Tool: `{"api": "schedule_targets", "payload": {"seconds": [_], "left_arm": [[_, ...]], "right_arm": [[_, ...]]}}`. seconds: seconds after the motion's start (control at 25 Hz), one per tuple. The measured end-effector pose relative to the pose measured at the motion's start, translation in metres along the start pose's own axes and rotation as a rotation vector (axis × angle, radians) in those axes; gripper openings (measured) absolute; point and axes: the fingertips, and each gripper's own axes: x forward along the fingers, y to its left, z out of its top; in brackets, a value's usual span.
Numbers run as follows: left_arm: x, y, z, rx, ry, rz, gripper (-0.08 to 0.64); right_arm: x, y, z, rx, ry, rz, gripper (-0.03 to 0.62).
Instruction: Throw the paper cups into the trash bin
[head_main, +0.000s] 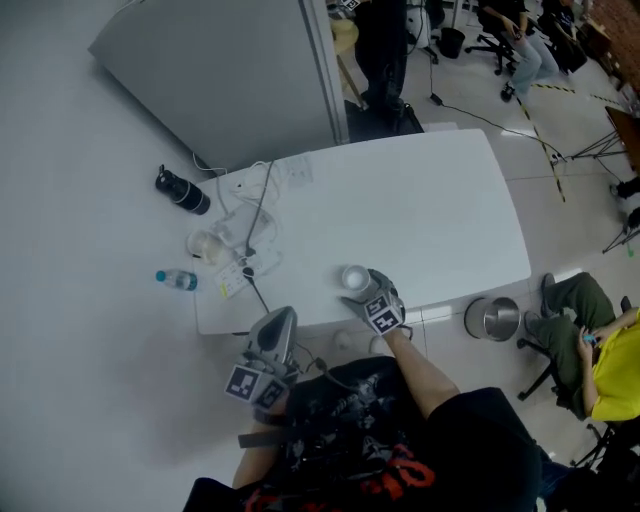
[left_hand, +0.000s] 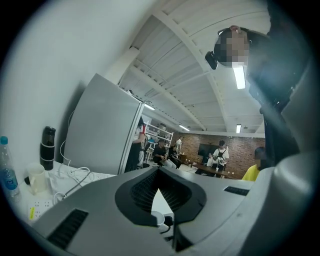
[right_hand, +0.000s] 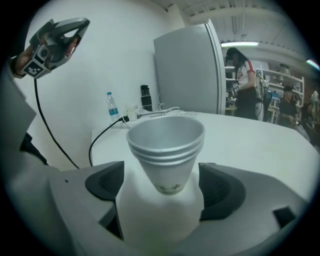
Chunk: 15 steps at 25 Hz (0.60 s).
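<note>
A stack of nested white paper cups (right_hand: 166, 145) stands upright on the white table (head_main: 420, 220), close to its near edge (head_main: 354, 276). My right gripper (head_main: 358, 284) is open around the stack, one dark pad (right_hand: 106, 181) on each side and neither pressing on it. My left gripper (head_main: 279, 318) hangs below the table's near edge in front of the person's body. Its jaws are shut with nothing between them (left_hand: 159, 175). A shiny metal trash bin (head_main: 492, 318) stands on the floor at the table's right near corner.
On the table's left end lie cables and a power strip (head_main: 245, 262), a clear cup (head_main: 205, 245), a water bottle (head_main: 176, 280) and a black flask (head_main: 182, 190). A grey partition (head_main: 230, 70) stands behind. A seated person in yellow (head_main: 605, 365) is beside the bin.
</note>
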Motion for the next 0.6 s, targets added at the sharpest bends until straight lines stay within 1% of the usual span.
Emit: {"api": "schedule_targets", "payload": {"seconds": [0.12,0.16,0.2,0.32,0.4,0.48,0.52,0.6], "left_arm": [[-0.004,-0.001,-0.004,0.001,0.007,0.005,-0.008],[-0.005,0.002,-0.005,0.003,0.011,0.007,-0.008],[-0.004,0.006,-0.005,0.004,0.018,0.009,-0.006],[0.003,0.011,0.0,-0.006,0.021,0.004,-0.007],[0.002,0.013,0.005,-0.029,0.007,0.013,-0.008],[0.001,0.014,0.002,-0.043,0.015,0.017,-0.006],[0.007,0.014,-0.001,-0.036,0.03,-0.007,-0.008],[0.028,0.01,-0.006,-0.019,0.052,-0.1,-0.008]], "right_arm": [[0.002,-0.002,0.012,-0.003,-0.027,-0.018,0.47],[0.001,-0.004,0.017,-0.002,-0.037,-0.027,0.389],[-0.001,-0.006,0.022,-0.001,-0.046,-0.034,0.353],[-0.013,-0.006,0.047,0.001,-0.089,-0.031,0.35],[-0.028,0.009,0.071,0.001,-0.131,0.002,0.35],[-0.048,0.027,0.091,-0.004,-0.167,0.024,0.35],[-0.061,0.028,0.1,0.004,-0.187,0.012,0.35],[-0.091,0.021,0.12,0.05,-0.239,-0.04,0.35]]}}
